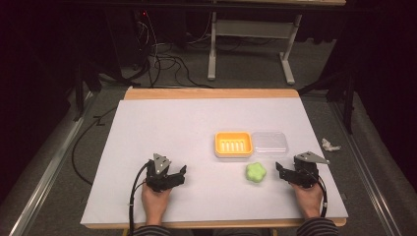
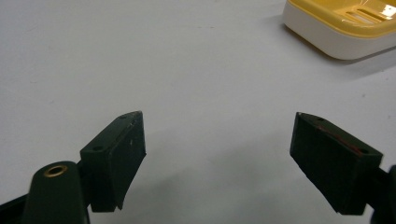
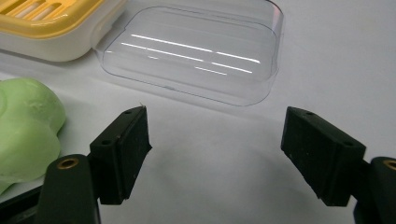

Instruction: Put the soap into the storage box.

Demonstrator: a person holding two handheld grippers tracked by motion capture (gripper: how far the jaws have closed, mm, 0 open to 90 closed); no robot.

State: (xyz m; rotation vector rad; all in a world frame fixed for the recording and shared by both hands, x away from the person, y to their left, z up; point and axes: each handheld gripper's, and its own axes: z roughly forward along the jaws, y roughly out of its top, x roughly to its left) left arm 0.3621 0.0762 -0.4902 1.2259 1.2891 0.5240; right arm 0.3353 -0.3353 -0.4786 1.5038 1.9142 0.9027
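On the white table surface (image 1: 162, 128), the left gripper (image 1: 182, 171) sits at the near left, held in the person's left hand (image 1: 155, 199), its cable trailing back toward the table edge. Its jaws are spread wide with nothing between them; in the left gripper view only bare white surface lies in the gap. Ahead of those jaws and off past the right-hand one stands the yellow plastic soap dish with a white base and a slotted top (image 2: 343, 25), well apart from the tips.

Further right, the pale green flower-shaped soap bar (image 1: 255, 172) lies flat on the table, just in front of the soap dish on the person's side and apart from it. It sits between the two grippers, nearer to the right one. In the right gripper view it lies just beside the left-hand jaw, outside the gap and not touched by it.

Beyond the right gripper's jaws, straight ahead of the gap, lies the clear plastic rectangular lid (image 3: 196, 51), flat on the table, its edge against the yellow dish.

The right gripper (image 1: 279, 169), held in the person's right hand (image 1: 309, 196), has its jaws spread wide as well, gripping nothing, their tips pointing toward the soap bar.
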